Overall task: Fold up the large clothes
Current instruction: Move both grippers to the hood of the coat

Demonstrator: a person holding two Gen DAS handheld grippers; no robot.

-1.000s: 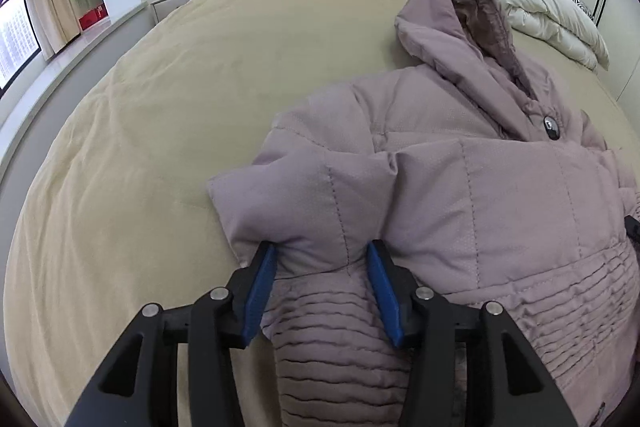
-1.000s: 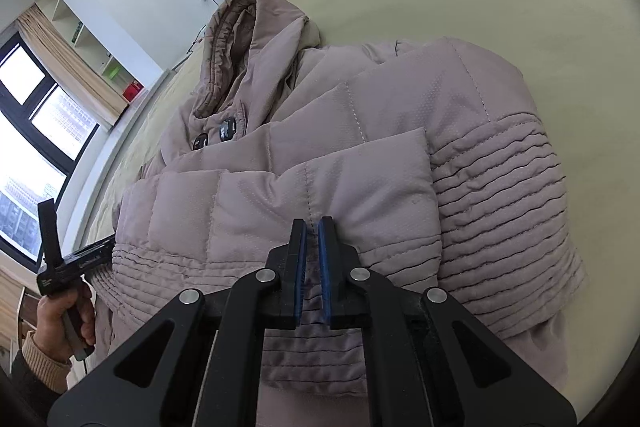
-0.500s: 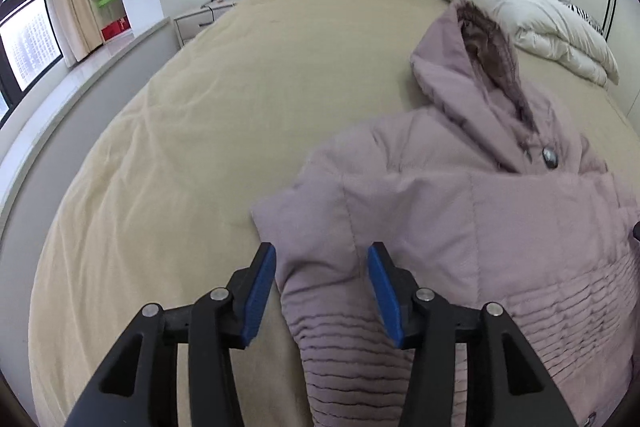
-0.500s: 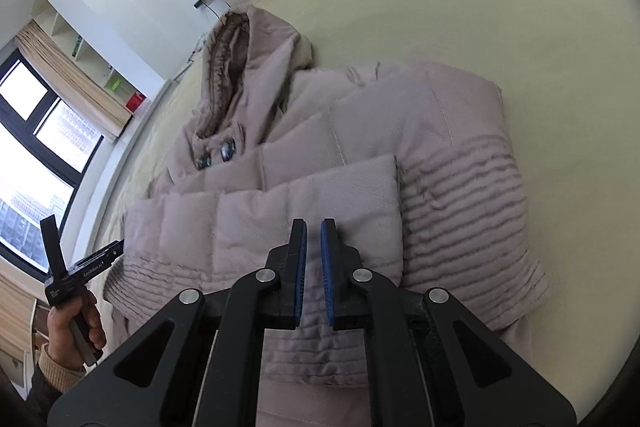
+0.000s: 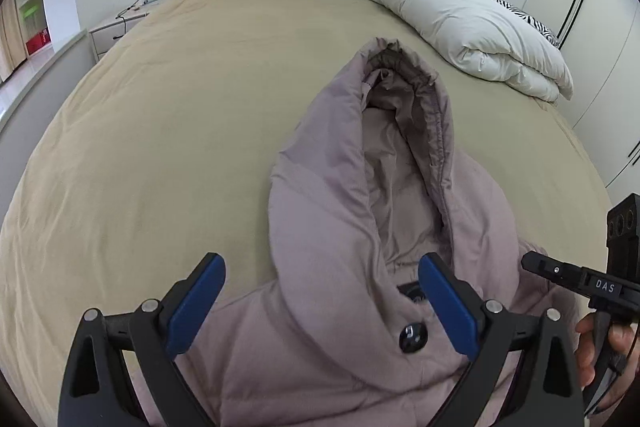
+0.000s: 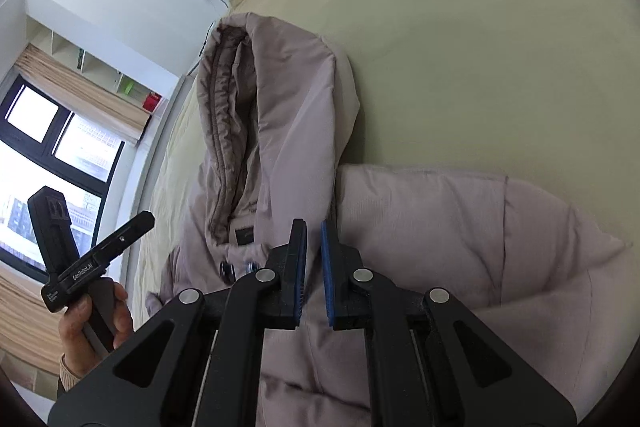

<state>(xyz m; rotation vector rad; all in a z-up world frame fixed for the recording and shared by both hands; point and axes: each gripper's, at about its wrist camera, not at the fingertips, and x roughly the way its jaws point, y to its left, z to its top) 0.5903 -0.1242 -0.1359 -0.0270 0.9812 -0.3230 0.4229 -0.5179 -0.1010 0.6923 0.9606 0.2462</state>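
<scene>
One wide bed (image 5: 168,131) fills both views, its tan cover smooth and mostly bare, which gives the work a soft, roomy surface. On the far side by the headboard, a white duvet (image 5: 472,27) lies bundled well apart from the work, likely pushed there to free the middle. Near the close edge lies the padded mauve coat (image 5: 328,307), front up, its hood (image 5: 360,155) stretched flat toward the headboard; in the right wrist view a quilted panel (image 6: 460,227) lies doubled across the body just beside the hood, so the sides look folded in and the hood seems the part left to deal with. A dark button (image 5: 413,338) at the collar sits fastened, keeping the front closed so the layers stay together.

Over the collar hangs the left hand-held gripper (image 5: 320,303), its blue jaws opening wide with nothing pressed between them, only cloth below; I judge it is lining up on the base of the hood. Beside the hood's right side hovers the right hand-held gripper (image 6: 314,267), jaws closed and empty, suited to pressing or smoothing, not pinching.
</scene>
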